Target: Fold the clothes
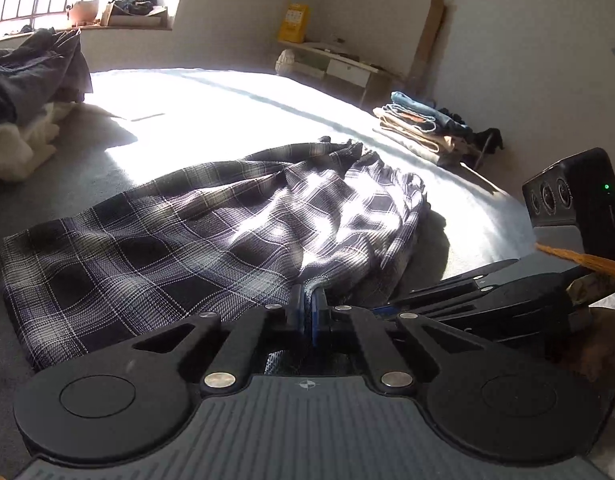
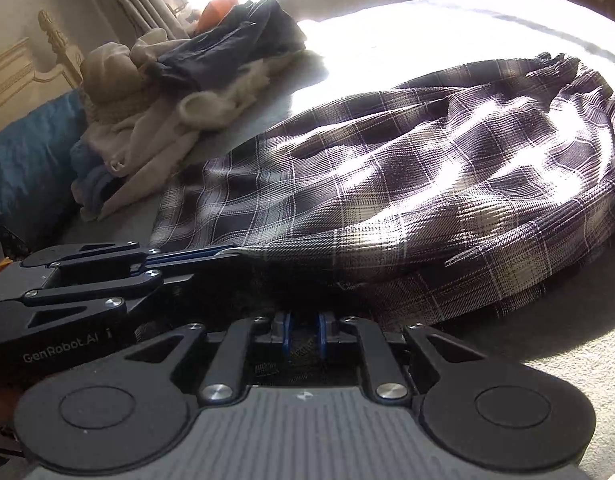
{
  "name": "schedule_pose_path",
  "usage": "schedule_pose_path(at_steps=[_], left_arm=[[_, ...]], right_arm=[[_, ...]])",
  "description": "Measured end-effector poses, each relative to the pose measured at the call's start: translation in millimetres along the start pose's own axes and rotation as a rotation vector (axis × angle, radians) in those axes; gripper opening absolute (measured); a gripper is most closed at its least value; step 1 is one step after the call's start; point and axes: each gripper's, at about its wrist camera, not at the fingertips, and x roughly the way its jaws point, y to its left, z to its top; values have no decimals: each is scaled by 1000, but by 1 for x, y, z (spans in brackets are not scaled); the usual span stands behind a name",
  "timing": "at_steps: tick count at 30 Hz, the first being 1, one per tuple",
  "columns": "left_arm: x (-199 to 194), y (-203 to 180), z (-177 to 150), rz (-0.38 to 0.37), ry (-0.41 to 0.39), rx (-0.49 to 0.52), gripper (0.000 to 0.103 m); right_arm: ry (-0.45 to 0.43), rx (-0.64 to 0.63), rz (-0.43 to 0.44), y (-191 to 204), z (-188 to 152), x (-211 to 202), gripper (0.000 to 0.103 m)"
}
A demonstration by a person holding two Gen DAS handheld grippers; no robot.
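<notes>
A plaid garment (image 1: 211, 232) lies spread across a sunlit bed (image 1: 235, 96), open bedding beyond it, a heap of unfolded clothes (image 2: 175, 92) to one side and a folded stack (image 1: 423, 128) near the far edge. The left gripper (image 1: 309, 308) has its jaws clamped on the garment's near hem; the right gripper (image 2: 303, 332), just beside, pinches bunched plaid cloth between its narrowly parted jaws.

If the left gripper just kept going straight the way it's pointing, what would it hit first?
The plaid garment: the left gripper is already shut on its near edge, so pushing on would probably bunch that cloth against the bed.
</notes>
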Motion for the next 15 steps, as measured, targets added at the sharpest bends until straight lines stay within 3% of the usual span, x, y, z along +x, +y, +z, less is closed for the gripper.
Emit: schedule_pose_path(at_steps=[3, 7, 15], left_arm=[[-2, 1, 0, -13, -17, -17, 1], [-7, 0, -4, -41, -22, -14, 1], [2, 2, -29, -18, 80, 40, 0]], right_arm=[[5, -16, -8, 5, 1, 5, 13], [-13, 62, -20, -1, 4, 15, 12], [-67, 550, 110, -65, -4, 12, 11]])
